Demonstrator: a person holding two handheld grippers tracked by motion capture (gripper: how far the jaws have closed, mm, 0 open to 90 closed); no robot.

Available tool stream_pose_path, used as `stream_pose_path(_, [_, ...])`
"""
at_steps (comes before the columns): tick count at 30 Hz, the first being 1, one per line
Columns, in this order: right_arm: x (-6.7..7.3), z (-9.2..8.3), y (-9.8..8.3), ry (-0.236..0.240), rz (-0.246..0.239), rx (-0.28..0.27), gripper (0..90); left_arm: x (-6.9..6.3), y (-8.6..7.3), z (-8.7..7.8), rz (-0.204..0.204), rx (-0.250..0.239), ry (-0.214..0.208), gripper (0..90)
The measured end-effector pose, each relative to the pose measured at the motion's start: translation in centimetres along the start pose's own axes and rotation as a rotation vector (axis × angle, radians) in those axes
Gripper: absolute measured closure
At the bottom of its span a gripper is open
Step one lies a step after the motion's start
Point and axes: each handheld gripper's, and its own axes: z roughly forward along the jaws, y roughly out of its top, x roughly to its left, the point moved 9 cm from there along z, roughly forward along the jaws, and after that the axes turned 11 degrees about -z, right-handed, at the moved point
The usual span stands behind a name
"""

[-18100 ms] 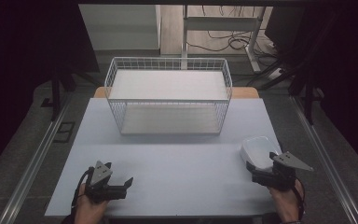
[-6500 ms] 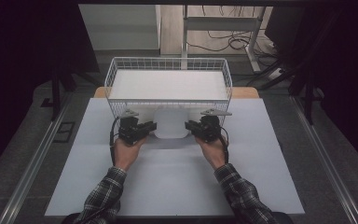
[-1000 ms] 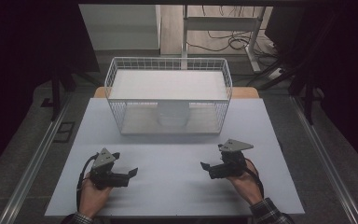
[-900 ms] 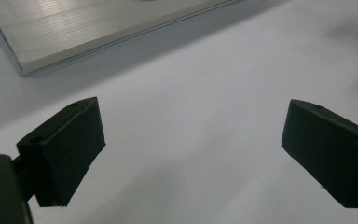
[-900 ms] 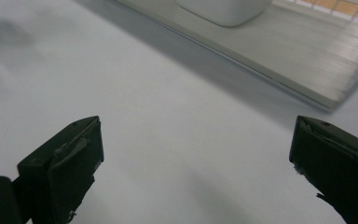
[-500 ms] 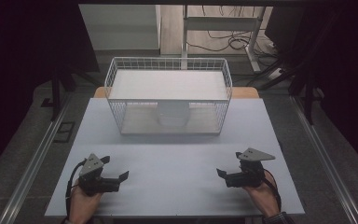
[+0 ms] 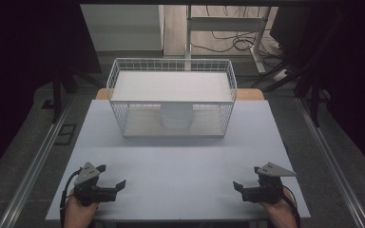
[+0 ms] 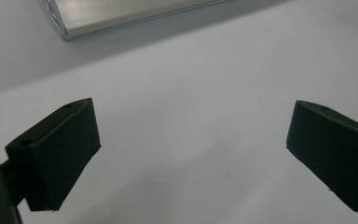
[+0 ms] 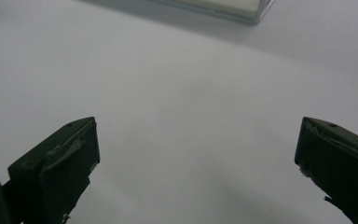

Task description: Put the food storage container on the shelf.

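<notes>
The white container (image 7: pixel 176 117) sits inside the wire basket (image 7: pixel 171 102); both grippers, left (image 7: pixel 111 185) and right (image 7: pixel 241 187), rest released and empty, well short of the basket, so the placing looks finished and no further move seems needed.

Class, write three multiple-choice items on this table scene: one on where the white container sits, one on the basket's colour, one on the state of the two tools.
1. Where is the white container?
A. inside the wire basket
B. beside the left tool
C. on the floor

2. What colour is the wire basket?
A. black
B. white
C. red

3. How do the left tool and right tool stand?
A. both open and empty
B. both shut on the container
C. one open, one shut

Answers: 1 A, the container shows through the basket's front mesh; 2 B, its wires are white; 3 A, each tool's view shows its jaws wide apart over bare table.
</notes>
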Motion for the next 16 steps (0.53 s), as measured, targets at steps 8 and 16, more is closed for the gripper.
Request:
stream_pose_path(8, [0.7, -0.4, -1.3, 0.002, -0.021, 0.044, 0.0, 0.5, -0.7, -0.2, -0.033, 0.024, 0.018, 1.6])
stream_pose_path(16, [0.6, -0.4, -1.4, 0.013, 0.000, 0.045, 0.3, 0.7, -0.7, -0.3, -0.059, 0.018, 0.007, 1.7])
